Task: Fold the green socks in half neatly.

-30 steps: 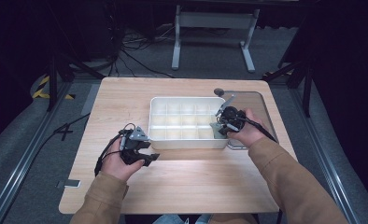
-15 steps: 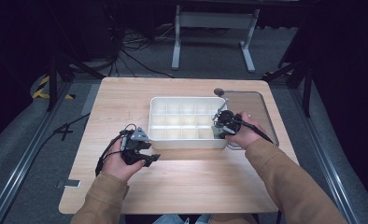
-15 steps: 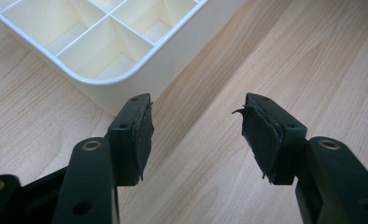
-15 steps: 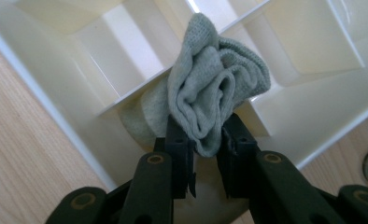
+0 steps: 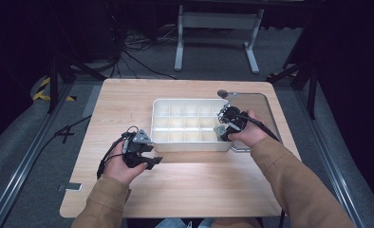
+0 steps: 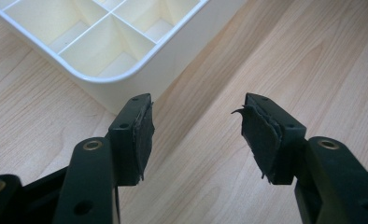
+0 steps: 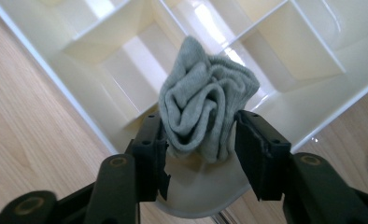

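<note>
Dark floor with black cables and a grey metal stand (image 5: 217, 28) surrounds a light wooden table (image 5: 185, 190), on which a white plastic compartment tray (image 5: 162, 124) sits slightly right of centre. At the tray's right end, the right gripper (image 7: 198, 140) is clamped on a bunched grey knitted sock (image 7: 205, 114), which is pressed between both black pads and bulges above them. In the right gripper view the sock hangs over the tray's corner region, above its compartments (whether it touches a divider cannot be told); the high view places this gripper (image 5: 225, 124) over the tray's right-hand compartments, with the person's tan-sleeved forearm (image 5: 294, 185) behind it. The left gripper (image 6: 196, 135) rests low over the bare table surface just beside the tray's near-left corner (image 6: 102, 79), its jaws standing apart with nothing between them; the worn pad linings are frayed at the edges. In the high view the left gripper (image 5: 147, 159) lies near the tray's front wall, apart from it. A small round dark object (image 5: 221, 93) sits on the table behind the tray's far-right corner.
</note>
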{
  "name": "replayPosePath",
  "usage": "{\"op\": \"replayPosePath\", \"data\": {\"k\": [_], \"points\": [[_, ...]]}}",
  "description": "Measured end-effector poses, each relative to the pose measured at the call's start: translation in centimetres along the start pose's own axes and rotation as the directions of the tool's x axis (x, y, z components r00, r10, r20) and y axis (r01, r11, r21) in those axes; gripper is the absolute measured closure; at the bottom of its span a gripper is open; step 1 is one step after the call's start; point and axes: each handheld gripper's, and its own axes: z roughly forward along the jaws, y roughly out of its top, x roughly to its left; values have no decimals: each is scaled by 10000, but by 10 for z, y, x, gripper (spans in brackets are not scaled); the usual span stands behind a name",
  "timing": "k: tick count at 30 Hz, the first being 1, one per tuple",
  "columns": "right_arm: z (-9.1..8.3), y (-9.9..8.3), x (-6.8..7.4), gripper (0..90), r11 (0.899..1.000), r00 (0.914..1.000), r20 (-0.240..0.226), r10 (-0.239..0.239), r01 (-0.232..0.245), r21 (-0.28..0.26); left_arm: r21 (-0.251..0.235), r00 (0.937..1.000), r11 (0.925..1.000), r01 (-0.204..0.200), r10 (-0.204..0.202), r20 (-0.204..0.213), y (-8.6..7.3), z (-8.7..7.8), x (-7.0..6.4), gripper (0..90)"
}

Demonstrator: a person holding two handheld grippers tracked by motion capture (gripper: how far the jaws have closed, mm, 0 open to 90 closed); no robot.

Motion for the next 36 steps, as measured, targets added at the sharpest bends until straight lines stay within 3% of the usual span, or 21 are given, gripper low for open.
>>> {"op": "replayPosePath", "data": {"k": [4,7,10,15,21,28,31,36], "points": [[-1,7,1,465,9991,9999,-57,102,-104,-419,44,10000,10000,-38,38,-52,0,0,0,434],[3,11,0,478,9991,9998,70,205,-202,-382,62,10000,9999,-82,82,-55,0,0,0,434],[4,13,0,686,9991,9995,216,240,-232,-353,37,9999,10000,-92,92,-54,0,0,-1,434],[4,13,1,747,10000,9996,269,-8,8,2,48,9999,9999,-93,93,-77,0,-1,-1,434],[23,14,4,763,9946,9991,366,-211,172,1028,101,9998,9998,-159,160,-121,1,0,-1,433],[37,21,3,761,9870,9994,333,-135,79,1605,135,9999,9999,-97,98,-84,-1,0,-2,433],[39,23,0,754,9852,9996,141,260,-280,1692,113,9999,9999,-121,122,-96,-2,-1,-1,432],[35,20,0,676,9891,10000,70,62,-72,1474,125,9998,9998,-151,152,-84,-1,1,-2,427]]}}
